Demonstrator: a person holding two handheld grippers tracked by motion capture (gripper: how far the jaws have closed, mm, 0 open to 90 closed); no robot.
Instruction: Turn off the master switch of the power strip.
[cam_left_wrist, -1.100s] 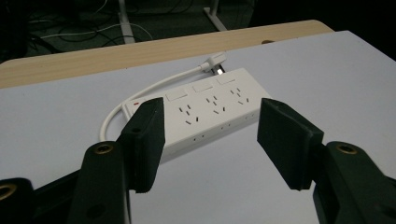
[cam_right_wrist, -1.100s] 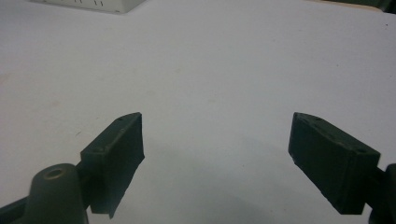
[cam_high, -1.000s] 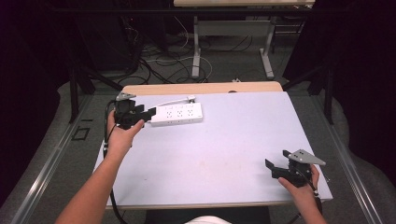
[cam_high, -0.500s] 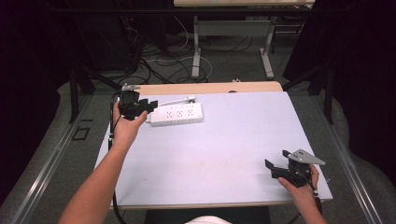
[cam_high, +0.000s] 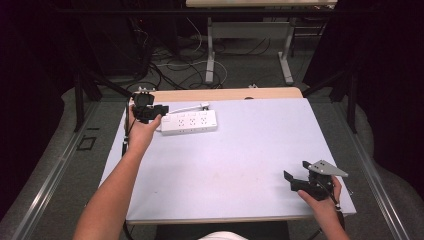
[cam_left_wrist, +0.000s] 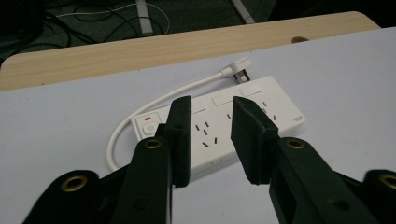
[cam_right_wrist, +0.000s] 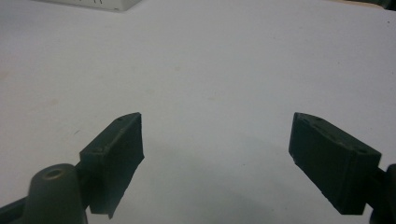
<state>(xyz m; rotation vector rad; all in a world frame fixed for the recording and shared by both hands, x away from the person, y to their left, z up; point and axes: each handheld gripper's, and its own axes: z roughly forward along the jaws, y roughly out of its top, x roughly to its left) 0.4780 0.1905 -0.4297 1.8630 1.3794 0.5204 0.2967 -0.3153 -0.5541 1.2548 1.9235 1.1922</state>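
White power strip (cam_high: 189, 122) lies at the table's (cam_high: 240, 165) far left, where the left gripper (cam_left_wrist: 211, 135), its empty jaws just narrowing, could shove it aside, while the right gripper (cam_right_wrist: 217, 158) gapes idle.

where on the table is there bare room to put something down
The widest free patch is the table middle, bordered by the power strip behind and the right hand-held gripper at the near right. The far right corner is also bare. It is crowded at the far left, around the strip and left hand-held gripper.
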